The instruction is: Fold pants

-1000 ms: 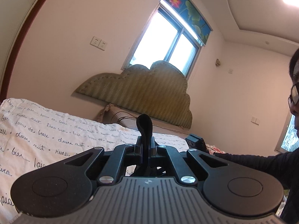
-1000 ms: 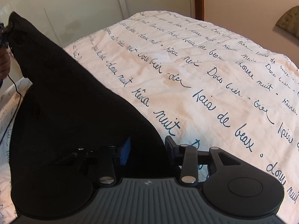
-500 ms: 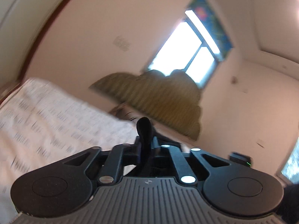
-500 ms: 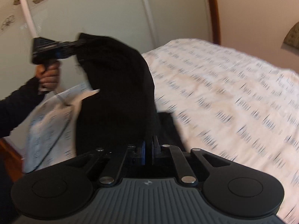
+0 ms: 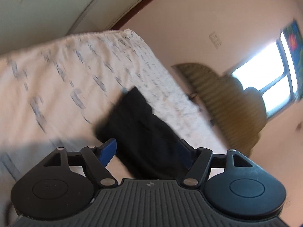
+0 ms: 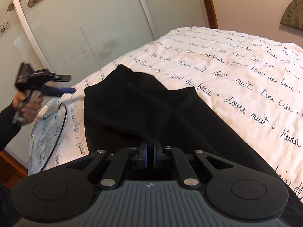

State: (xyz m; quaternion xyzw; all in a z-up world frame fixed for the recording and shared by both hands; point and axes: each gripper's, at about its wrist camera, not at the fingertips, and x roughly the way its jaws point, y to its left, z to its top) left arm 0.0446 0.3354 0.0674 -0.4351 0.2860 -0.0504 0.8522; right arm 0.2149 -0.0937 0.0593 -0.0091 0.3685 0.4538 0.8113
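The black pants (image 6: 144, 106) lie on the bed, folded over on themselves. In the left wrist view the pants (image 5: 140, 132) lie between and beyond my open fingers. My left gripper (image 5: 147, 151) is open, blue pads wide apart, nothing held. It also shows in the right wrist view (image 6: 64, 84), held up left of the pants and apart from them. My right gripper (image 6: 150, 149) is shut on a ridge of the pants fabric near their near edge.
The bed has a white cover (image 6: 236, 71) printed with dark script. Sliding wardrobe doors (image 6: 85, 24) stand beyond the bed's foot. A padded headboard (image 5: 223, 94) and a window (image 5: 269, 77) are at the far end. A black cable (image 6: 58, 128) hangs over the bed edge.
My left gripper has let go of the pants and opened, and now points down at the bed. The lifted pants have dropped onto the bed. My right gripper stays shut on the fabric.
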